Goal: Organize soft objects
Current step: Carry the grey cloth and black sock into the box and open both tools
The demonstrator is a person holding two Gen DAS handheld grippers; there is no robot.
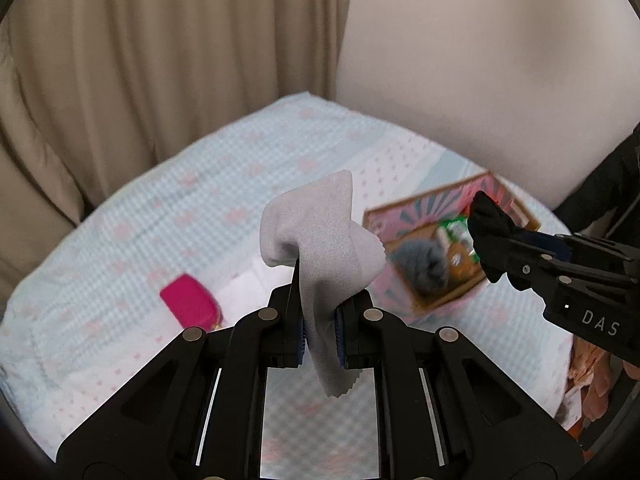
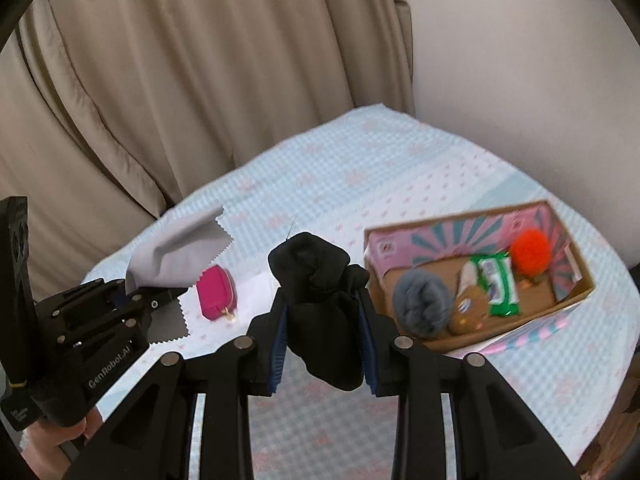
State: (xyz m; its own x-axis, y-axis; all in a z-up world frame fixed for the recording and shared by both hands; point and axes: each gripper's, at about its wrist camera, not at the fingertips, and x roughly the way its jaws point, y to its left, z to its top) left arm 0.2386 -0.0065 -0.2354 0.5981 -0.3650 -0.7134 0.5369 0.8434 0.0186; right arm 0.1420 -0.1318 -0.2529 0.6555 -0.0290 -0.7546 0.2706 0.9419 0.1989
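- Grey cloth with a pinked edge hangs pinched in the left gripper, lifted above the bed.
- Pink pouch lies on the bed, not yet put away.
- Black cloth, bunched, is clamped in the right gripper.
- Box at right already holds several items (a grey pompom among them); I judge the task partway done.

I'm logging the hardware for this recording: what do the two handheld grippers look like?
Both are matte black linkage frames with round silver pivot pins and blue ribbed pads on the fingers. The left gripper bears white "GenRobot.AI" lettering on its body; the right gripper shows white letters "DAS". No cables are visible.
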